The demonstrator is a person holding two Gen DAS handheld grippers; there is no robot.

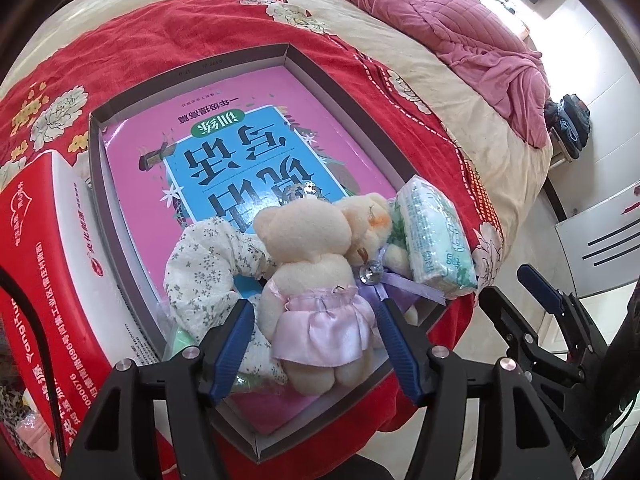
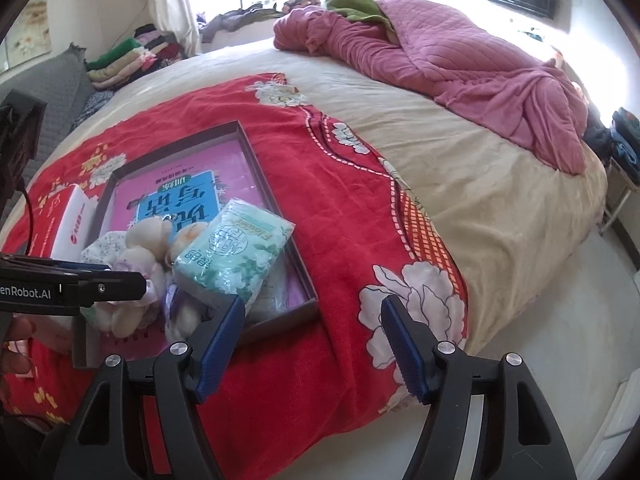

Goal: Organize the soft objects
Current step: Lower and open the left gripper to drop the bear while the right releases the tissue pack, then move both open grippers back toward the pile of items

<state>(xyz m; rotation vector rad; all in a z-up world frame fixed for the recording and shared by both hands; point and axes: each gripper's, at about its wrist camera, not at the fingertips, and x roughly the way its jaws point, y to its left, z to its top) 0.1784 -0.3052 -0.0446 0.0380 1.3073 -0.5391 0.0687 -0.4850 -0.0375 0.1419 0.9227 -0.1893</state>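
A shallow grey box (image 1: pixel 320 80) lies on the red flowered blanket (image 2: pixel 340 208) with a pink and blue book (image 1: pixel 240 152) in it. At its near end lie a cream teddy bear in a pink dress (image 1: pixel 312 264), a second bear behind it, and a white floral cloth (image 1: pixel 208 264). A green-white tissue pack (image 1: pixel 436 240) leans on the box's right rim. My left gripper (image 1: pixel 314 332) is open and straddles the dressed bear, its pads not pressing. My right gripper (image 2: pixel 314 340) is open over the blanket, right of the box (image 2: pixel 256 156) and below the tissue pack (image 2: pixel 236 248).
A red and white carton (image 1: pixel 52 248) stands against the box's left side. A crumpled pink quilt (image 2: pixel 440 60) lies across the far side of the bed. The bed's edge and the floor (image 2: pixel 580 300) are to the right. Folded clothes (image 2: pixel 128 56) are stacked at the back left.
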